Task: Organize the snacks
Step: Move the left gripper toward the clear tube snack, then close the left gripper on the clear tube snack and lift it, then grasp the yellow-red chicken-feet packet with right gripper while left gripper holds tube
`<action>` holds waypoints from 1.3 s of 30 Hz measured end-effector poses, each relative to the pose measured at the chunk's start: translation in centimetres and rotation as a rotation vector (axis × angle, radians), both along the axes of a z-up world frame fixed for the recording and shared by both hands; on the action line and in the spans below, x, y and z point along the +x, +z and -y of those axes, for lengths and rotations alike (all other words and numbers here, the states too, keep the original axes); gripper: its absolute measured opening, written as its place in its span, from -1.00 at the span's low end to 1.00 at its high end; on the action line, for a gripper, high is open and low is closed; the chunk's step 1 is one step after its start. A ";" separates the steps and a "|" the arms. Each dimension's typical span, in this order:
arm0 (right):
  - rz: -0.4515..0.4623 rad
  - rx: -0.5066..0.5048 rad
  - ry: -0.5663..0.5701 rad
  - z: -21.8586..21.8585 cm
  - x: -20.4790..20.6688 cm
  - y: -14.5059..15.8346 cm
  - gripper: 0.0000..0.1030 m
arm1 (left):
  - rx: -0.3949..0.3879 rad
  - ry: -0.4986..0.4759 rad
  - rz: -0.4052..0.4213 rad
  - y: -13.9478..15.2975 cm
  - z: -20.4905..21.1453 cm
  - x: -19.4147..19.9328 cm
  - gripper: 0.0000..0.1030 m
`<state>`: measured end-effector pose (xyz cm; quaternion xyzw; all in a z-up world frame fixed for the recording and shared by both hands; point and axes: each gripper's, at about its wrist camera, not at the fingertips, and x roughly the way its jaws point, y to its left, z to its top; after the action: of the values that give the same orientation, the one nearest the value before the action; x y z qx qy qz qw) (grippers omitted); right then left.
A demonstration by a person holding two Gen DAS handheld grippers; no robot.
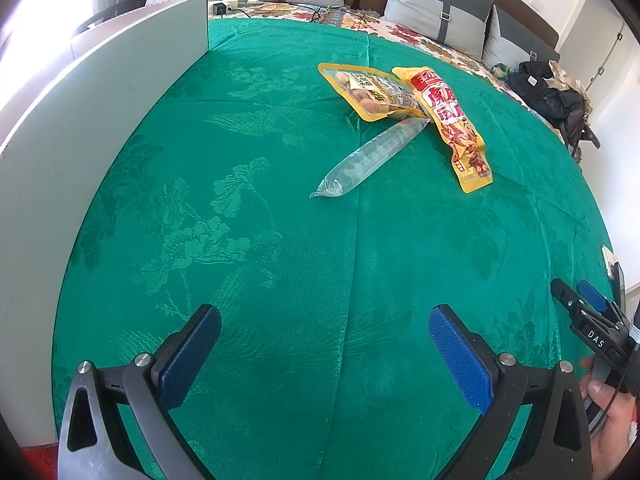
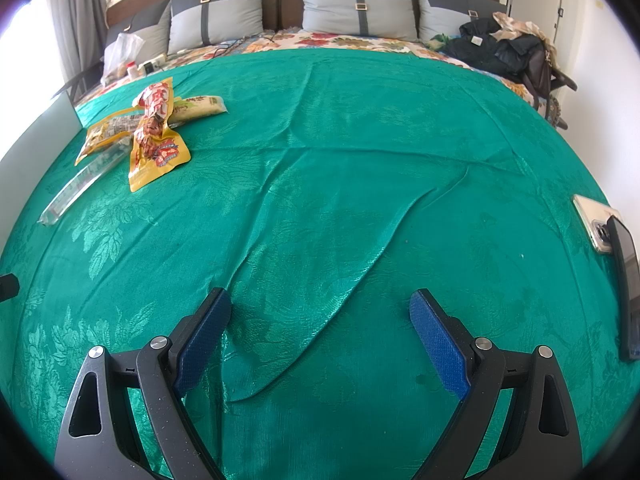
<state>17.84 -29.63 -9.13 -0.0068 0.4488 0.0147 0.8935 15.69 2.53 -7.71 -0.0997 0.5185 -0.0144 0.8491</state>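
Note:
Several snack packs lie in a loose pile on the green cloth (image 1: 280,240). A yellow-and-red pouch (image 1: 452,124) lies across a yellow nut pack (image 1: 368,90), and a clear tube pack (image 1: 368,158) points toward me. The right wrist view shows the same yellow-and-red pouch (image 2: 154,136), nut pack (image 2: 104,132), clear tube (image 2: 86,178) and a pale green pack (image 2: 198,106) at far left. My left gripper (image 1: 324,344) is open and empty, well short of the pile. My right gripper (image 2: 320,332) is open and empty over bare cloth; it also shows at the left view's right edge (image 1: 588,312).
A white upright panel (image 1: 80,152) borders the cloth on the left. Two phones (image 2: 600,228) lie at the cloth's right edge. Pillows (image 2: 360,4), a floral sheet, a power strip and a dark clothes pile (image 2: 500,52) sit beyond the cloth. The cloth has raised folds (image 2: 360,264).

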 end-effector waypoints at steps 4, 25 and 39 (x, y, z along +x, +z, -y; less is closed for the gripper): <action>0.000 0.000 0.000 0.0 0.0 0.0 0.81 | -0.001 -0.013 0.010 0.7 0.0 1.2 0.99; -0.001 0.000 0.002 0.1 0.0 0.0 0.82 | 0.158 -0.287 -0.001 -0.1 4.9 12.3 -0.61; -0.001 0.002 0.003 0.1 0.1 0.0 0.82 | 0.051 -0.151 0.020 -0.4 0.5 2.5 0.48</action>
<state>17.93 -29.71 -9.13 -0.0065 0.4490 0.0162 0.8934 18.21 2.03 -8.13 -0.0387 0.5162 -0.0661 0.8530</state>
